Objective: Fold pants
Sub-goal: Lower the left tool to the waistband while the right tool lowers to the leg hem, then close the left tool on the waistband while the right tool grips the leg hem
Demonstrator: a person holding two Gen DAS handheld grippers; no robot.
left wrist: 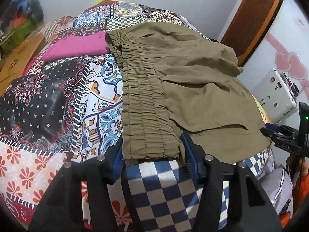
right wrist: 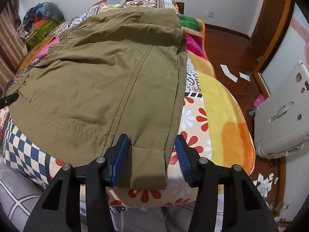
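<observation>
Olive-brown pants (right wrist: 106, 73) lie flat on a patchwork bedspread (left wrist: 48, 100), doubled lengthwise. Their elastic waistband (left wrist: 143, 96) runs toward my left gripper (left wrist: 153, 156), whose blue pads (left wrist: 117, 160) straddle the waistband's near corner; the cloth fills the gap but is not bunched. At the other end, my right gripper (right wrist: 151, 158) straddles the rolled leg cuff (right wrist: 146, 166). The left pad touches the cuff, while a gap shows beside the right pad (right wrist: 183, 160). The right gripper (left wrist: 280, 135) also shows at the right edge of the left wrist view. The left gripper's tip (right wrist: 9, 98) shows at the left edge of the right wrist view.
A magenta garment (left wrist: 77, 46) lies beyond the waistband. A yellow-orange blanket (right wrist: 222, 116) hangs off the bed's right side. A white suitcase (right wrist: 280, 119) stands on the wooden floor (right wrist: 231, 44) with paper scraps (right wrist: 229, 73). Clutter (right wrist: 42, 19) is piled at the far left.
</observation>
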